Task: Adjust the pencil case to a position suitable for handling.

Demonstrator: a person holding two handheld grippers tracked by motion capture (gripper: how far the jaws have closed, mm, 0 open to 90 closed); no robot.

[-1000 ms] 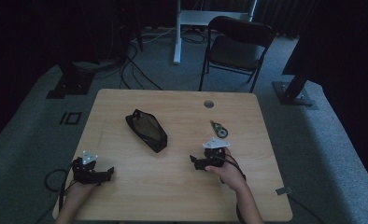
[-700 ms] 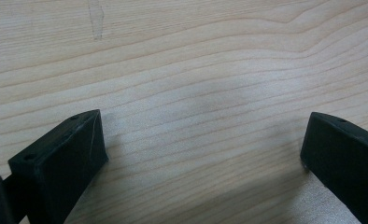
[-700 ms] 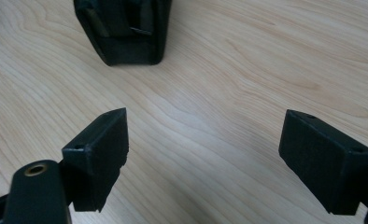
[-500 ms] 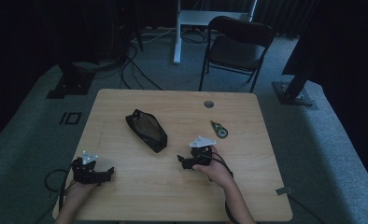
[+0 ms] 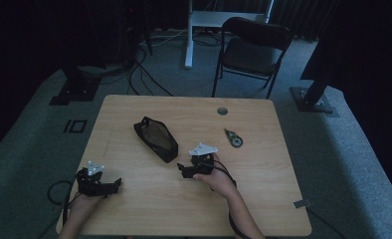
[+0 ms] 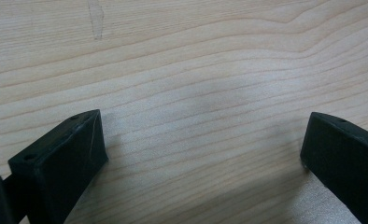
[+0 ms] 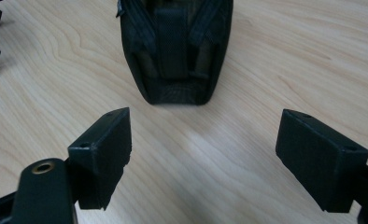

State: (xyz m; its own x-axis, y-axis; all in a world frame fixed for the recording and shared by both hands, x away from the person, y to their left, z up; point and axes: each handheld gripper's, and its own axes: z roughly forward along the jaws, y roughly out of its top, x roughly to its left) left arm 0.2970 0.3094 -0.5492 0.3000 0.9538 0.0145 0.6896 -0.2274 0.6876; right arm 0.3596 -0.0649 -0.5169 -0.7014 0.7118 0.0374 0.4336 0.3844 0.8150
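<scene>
Right gripper (image 7: 203, 154) closing in on black pouch (image 7: 175, 51), dead ahead at twelve o'clock, jaws wide, just narrowing slightly, nothing between. Left gripper (image 6: 203, 154) parked on table (image 5: 263, 199), jaws apart, empty. Approach step; next: reach pouch's end, pinch.

Right tool (image 5: 183, 172) near black pouch (image 5: 156, 139)
</scene>
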